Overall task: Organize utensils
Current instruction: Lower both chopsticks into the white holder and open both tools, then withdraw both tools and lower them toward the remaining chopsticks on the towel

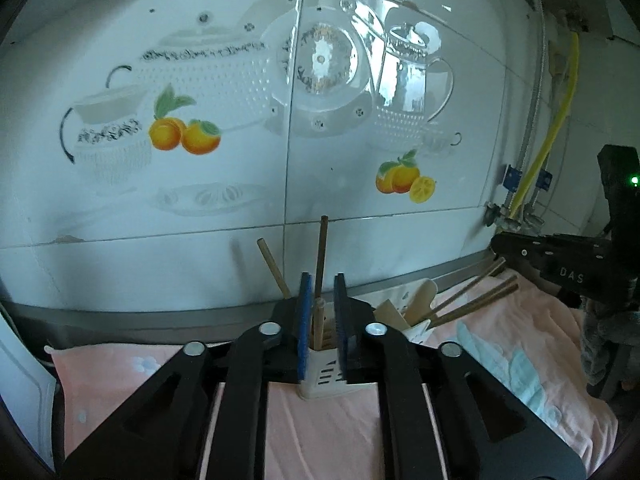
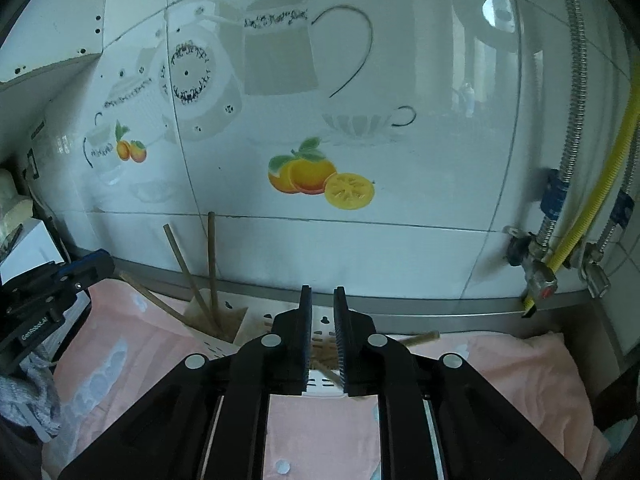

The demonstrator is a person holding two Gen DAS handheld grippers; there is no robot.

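A white slotted utensil holder stands on a pink cloth against the tiled wall. My left gripper is open, its blue pads on either side of a pale wooden chopstick that stands in the holder without being pressed. A darker chopstick rises behind it. Wooden spatulas and more chopsticks lean out of the holder's right part. My right gripper is open over the holder, where brown chopsticks lie across the gap. One end sticks out to the right.
A steel counter rim runs along the wall. Valves, a yellow hose and braided pipes hang at the right. In the right wrist view the other gripper sits at the left, beside upright chopsticks.
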